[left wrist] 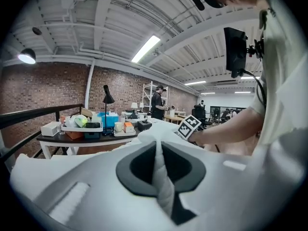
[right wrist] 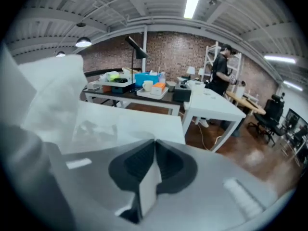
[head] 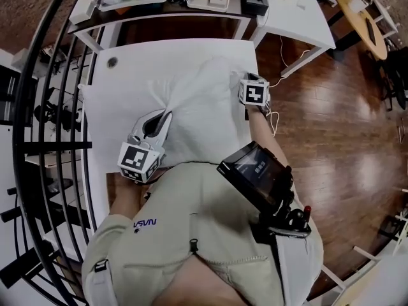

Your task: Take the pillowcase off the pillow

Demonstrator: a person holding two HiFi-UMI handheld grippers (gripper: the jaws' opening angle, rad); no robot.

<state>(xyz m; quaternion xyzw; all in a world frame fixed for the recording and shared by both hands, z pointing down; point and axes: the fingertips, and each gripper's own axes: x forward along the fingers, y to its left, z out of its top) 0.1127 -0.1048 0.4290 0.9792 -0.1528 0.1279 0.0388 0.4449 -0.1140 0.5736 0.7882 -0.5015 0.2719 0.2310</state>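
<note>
Left gripper view | pillowcase [left wrist: 162, 184] pinched between jaws | right gripper [right wrist: 154, 147] likewise

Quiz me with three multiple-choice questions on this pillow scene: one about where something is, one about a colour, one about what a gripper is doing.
1. Where is the pillowcase?
A) on the white table
B) on the wooden floor
C) on a chair

2. What colour is the pillowcase?
A) blue
B) white
C) orange

3. What state is the left gripper in?
A) wide open and empty
B) shut on a cable
C) shut on pillowcase fabric

Answers:
1 A: the head view shows it spread over the white table in front of the person.
2 B: its fabric looks white in all three views.
3 C: the left gripper view shows a twist of white fabric pinched between the closed jaws.
</note>
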